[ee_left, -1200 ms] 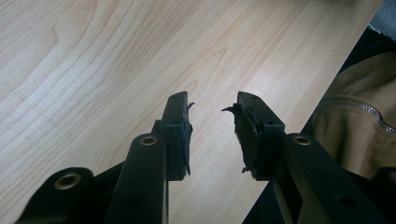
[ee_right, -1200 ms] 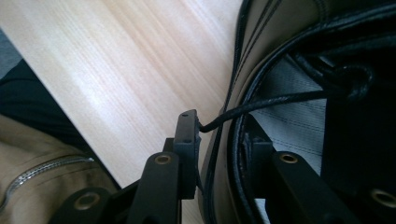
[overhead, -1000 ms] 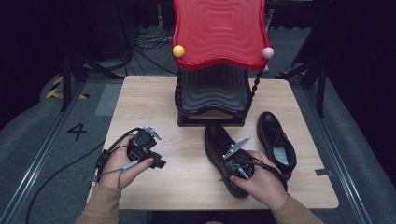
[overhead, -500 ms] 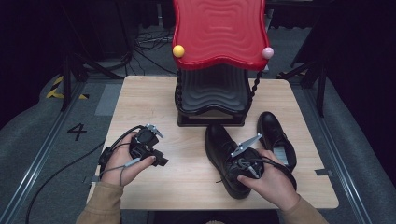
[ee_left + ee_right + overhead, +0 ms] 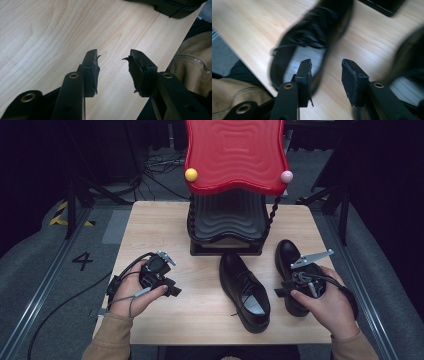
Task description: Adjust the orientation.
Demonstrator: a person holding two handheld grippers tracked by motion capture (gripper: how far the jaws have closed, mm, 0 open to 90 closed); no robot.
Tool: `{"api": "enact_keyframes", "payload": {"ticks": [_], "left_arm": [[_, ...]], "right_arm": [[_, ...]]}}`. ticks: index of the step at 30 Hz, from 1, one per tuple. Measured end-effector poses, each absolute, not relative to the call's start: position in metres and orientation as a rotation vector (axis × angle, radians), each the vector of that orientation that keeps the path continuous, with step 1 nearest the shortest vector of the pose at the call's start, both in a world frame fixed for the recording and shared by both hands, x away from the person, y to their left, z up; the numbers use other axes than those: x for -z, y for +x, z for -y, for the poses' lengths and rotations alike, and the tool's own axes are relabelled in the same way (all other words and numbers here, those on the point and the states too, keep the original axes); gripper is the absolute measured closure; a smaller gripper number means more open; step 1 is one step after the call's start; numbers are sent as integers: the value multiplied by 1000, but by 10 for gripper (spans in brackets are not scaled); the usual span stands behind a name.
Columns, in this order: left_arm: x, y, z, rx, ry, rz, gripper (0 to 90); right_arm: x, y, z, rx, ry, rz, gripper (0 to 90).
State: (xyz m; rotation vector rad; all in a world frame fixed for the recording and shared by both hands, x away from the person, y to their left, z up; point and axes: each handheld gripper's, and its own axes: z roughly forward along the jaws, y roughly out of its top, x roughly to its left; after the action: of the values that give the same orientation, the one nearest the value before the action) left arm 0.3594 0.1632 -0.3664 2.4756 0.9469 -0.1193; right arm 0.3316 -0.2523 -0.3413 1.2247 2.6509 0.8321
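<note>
Left shoe [image 5: 245, 290] lies on the table [image 5: 165, 230] in front of the red-topped stand [image 5: 234, 185], long axis near-far, toe toward the stand, heel and opening toward the person. Right gripper [image 5: 281, 290] is just right of it, over the right shoe [image 5: 290, 265], jaws apart and just been opening, nothing between them. Left gripper [image 5: 172, 289] sits well left of both shoes, jaws wide and just been opening, empty over bare wood.

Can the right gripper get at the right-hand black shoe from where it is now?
Probably yes: the right gripper hangs with open, empty jaws, which have just been opening, right beside the right-hand shoe, and nothing stands between them.
</note>
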Motion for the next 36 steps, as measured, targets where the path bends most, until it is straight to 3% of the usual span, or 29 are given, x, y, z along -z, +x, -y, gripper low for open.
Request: {"api": "enact_keyframes", "payload": {"ticks": [11, 26, 29, 31, 36], "left_arm": [[369, 359, -165, 139, 2486, -979, 576], [371, 358, -169, 137, 2480, -991, 554], [371, 357, -169, 137, 2481, -994, 554], [371, 357, -170, 139, 2479, -1002, 554], [371, 357, -170, 136, 2477, -1000, 557]], "right_arm": [[351, 347, 294, -656, 1489, -2612, 551], [398, 376, 291, -534, 1536, -2651, 525], [407, 381, 288, -539, 1551, -2666, 564], [414, 385, 287, -521, 1572, -2684, 663], [413, 384, 288, -506, 1604, -2650, 760]]}}
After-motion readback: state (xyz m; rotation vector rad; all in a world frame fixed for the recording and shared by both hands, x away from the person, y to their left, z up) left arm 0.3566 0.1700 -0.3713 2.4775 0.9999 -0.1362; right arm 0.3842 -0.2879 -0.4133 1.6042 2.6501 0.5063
